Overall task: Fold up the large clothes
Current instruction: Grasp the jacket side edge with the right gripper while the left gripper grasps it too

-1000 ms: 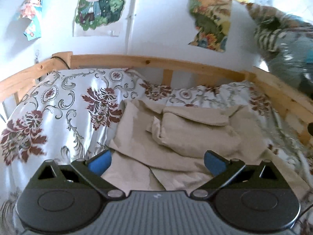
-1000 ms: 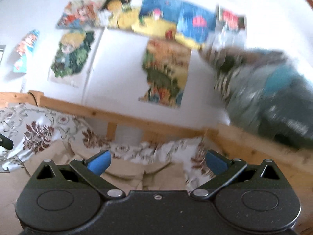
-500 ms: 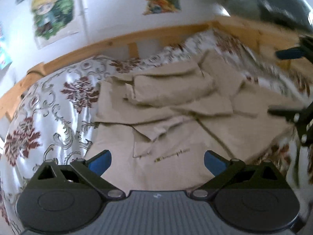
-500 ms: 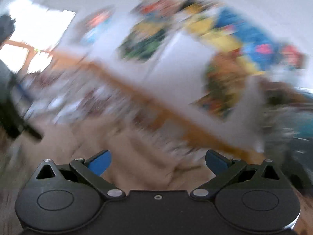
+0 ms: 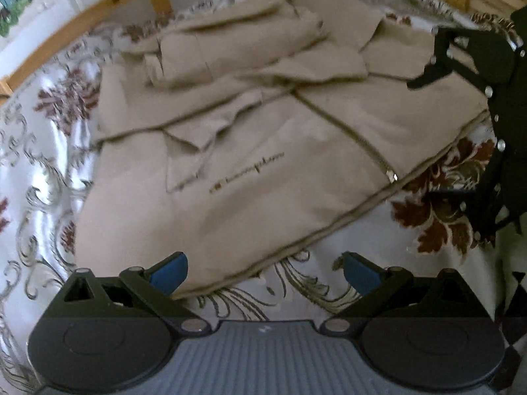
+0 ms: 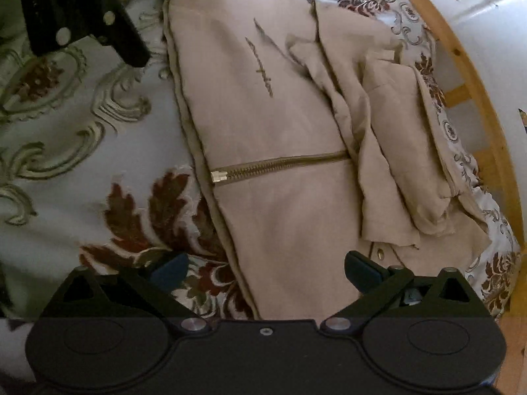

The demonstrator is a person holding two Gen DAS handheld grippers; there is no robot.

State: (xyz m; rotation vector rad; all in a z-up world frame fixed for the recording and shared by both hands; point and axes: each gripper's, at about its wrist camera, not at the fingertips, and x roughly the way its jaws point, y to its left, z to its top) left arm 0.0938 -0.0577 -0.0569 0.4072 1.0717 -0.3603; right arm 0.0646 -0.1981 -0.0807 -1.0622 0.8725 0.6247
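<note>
While both claws gape, the jacket (image 5: 250, 151) sleeves bunch up, folds indistinct.

A jacket (image 5: 257, 138) is spread flat on a bedspread (image 5: 42, 151), which is laid over a bed enclosed by a wooden frame (image 5: 108, 6) at its far side. Loose folds of the garment (image 5: 237, 49) are piled on its far part, toward the frame. A zipper (image 6: 280, 164) is run across the garment's middle, its pull (image 6: 218, 176) set near the hem (image 5: 329, 230) at the near edge. The left gripper (image 5: 265, 271) is positioned just before that hem, with the right gripper (image 6: 265, 271) placed to its right, over the hem near the zipper pull.
</note>
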